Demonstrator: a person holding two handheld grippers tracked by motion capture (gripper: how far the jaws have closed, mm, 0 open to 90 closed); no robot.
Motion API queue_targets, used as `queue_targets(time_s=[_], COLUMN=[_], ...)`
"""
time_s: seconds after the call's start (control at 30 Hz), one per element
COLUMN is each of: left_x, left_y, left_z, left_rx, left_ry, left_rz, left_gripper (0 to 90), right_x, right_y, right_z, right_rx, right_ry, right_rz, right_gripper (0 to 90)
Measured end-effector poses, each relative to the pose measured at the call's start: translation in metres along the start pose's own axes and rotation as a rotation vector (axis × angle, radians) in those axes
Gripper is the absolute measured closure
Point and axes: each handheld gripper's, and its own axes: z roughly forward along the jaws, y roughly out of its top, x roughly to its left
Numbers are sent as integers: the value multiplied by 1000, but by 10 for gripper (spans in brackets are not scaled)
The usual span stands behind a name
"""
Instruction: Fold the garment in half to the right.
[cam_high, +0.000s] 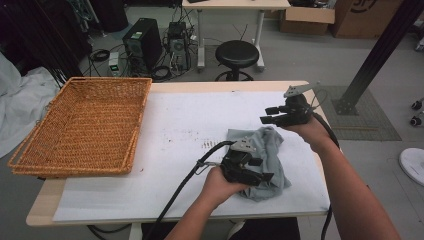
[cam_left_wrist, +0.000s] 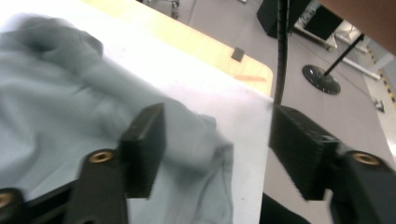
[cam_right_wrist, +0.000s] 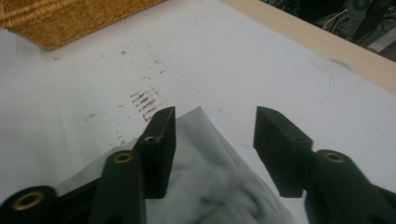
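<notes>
In the high view, a grey cloth (cam_high: 265, 160) lies crumpled on the white mat (cam_high: 175, 130) that covers the wooden table (cam_high: 225, 86), toward its right side. The left gripper (cam_high: 262, 170) rests over the near part of the cloth, and the right gripper (cam_high: 267, 115) hovers just beyond its far edge. A wicker basket (cam_high: 85, 125) stands on the left part of the table, well apart from the cloth. Behind the table are a black stool (cam_high: 236, 54), a computer tower (cam_high: 142, 42) and cardboard boxes (cam_high: 306, 20) on a grey floor.

In the left gripper view, the jaws are apart with nothing pressed between them; the cloth (cam_left_wrist: 70, 102) lies under the left jaw.

In the right gripper view, the jaws also stand open over a corner of the cloth (cam_right_wrist: 210, 177), near some dark marks (cam_right_wrist: 147, 100) on the mat.
</notes>
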Motion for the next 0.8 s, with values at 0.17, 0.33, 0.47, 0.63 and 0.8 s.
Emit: queue_targets(time_s=[0.17,0.33,0.47,0.63,0.8], left_x=[2,7,10,16,24], left_y=[-3,-8,-11,-15,-22], left_z=[-17,-33,-43,-56,-79], left_rx=[-48,-90,-115,-151,-228], left_ry=[16,35,48,78,122], left_rz=[1,18,20,36,36], left_gripper=[331,275,259,204,153], right_x=[4,6,6,8,14], right_y=[4,4,2,-1,-2], right_z=[-3,-2,-5,-12,-21], right_rx=[-15,-26,-49,-86,-151], right_ry=[-23,-31,-51,-70,-75], right_rz=[-9,-3,10,17,20], right_gripper=[425,393,358,327,288])
